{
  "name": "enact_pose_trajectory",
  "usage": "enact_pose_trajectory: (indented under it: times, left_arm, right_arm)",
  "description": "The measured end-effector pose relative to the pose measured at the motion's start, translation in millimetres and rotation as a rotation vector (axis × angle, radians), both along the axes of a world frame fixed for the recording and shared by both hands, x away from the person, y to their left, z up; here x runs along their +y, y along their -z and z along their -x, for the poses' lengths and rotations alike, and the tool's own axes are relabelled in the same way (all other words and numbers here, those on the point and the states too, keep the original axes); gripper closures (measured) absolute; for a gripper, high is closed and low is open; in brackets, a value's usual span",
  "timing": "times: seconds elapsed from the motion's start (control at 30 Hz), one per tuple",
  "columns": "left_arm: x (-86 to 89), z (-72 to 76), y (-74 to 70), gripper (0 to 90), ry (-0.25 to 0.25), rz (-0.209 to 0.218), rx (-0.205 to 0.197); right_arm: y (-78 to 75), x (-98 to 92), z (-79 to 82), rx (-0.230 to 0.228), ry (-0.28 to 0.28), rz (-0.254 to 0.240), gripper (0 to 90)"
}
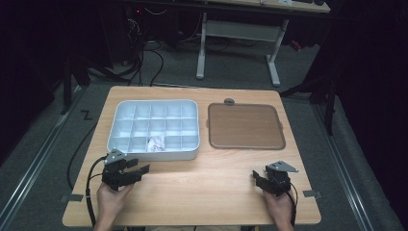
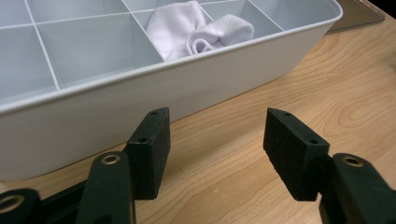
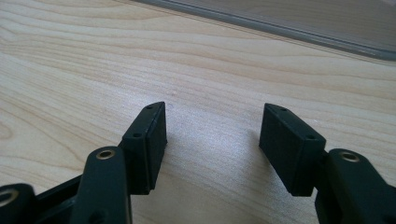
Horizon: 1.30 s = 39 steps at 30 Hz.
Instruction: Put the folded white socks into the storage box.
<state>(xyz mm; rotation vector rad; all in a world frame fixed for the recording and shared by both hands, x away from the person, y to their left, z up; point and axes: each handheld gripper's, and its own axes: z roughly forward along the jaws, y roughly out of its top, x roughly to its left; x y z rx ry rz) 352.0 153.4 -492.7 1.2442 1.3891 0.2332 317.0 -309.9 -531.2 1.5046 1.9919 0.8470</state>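
A white divided tray [image 1: 192,151] sits on the left half of the wooden table, and a crumpled white cloth [image 1: 156,143] lies in one front-row compartment. In the left gripper view the cloth [image 2: 196,30] shows behind the tray's near wall [image 2: 140,93]. My left gripper [image 1: 139,168] [image 2: 217,126] stands open just in front of that wall, nothing between its jaws. My right gripper [image 1: 260,177] [image 3: 212,121] rests low over bare wood at the front right, open and empty.
A clear lid [image 1: 245,126] with a brown look lies flat to the right of the tray; its edge [image 3: 280,28] runs across the top of the right gripper view. Bare tabletop [image 1: 202,187] lies between the two hands. Cables and a desk frame stand on the floor beyond.
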Motion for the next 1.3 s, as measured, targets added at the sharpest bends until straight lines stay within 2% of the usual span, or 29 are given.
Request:
enact_pose_trajectory:
  times: [0.1,0.27,0.4,0.63,0.77,1.03,1.3]
  left_arm:
    - [-1.0,0.3,2.7,41.4,-0.002,-0.002,-0.002]
    - [-2.1,-2.0,10.5,40.6,-0.006,-0.012,0.017]
    - [-7.3,-0.6,15.5,40.0,0.010,-0.043,0.023]
    - [-13.5,-3.1,29.6,39.1,0.004,-0.064,0.036]
    - [-15.9,-4.1,34.4,39.0,0.003,-0.086,0.030]
    - [-19.1,-8.5,39.3,38.7,-0.015,-0.098,0.017]
    - [-22.5,-11.2,44.8,38.1,-0.021,-0.140,0.003]
  right_arm:
    - [0.0,0.0,0.0,0.000,0.000,0.000,41.8]
    - [0.0,0.0,0.0,0.000,0.000,0.000,41.8]
    - [0.0,0.0,0.0,0.000,0.000,0.000,41.7]
    - [0.0,0.0,0.0,0.000,0.000,0.001,41.8]
    - [0.0,0.0,0.0,0.000,0.000,0.000,41.8]
    - [0.0,0.0,0.0,0.000,0.000,0.000,41.8]
    - [0.0,0.0,0.0,0.000,0.000,0.000,41.8]
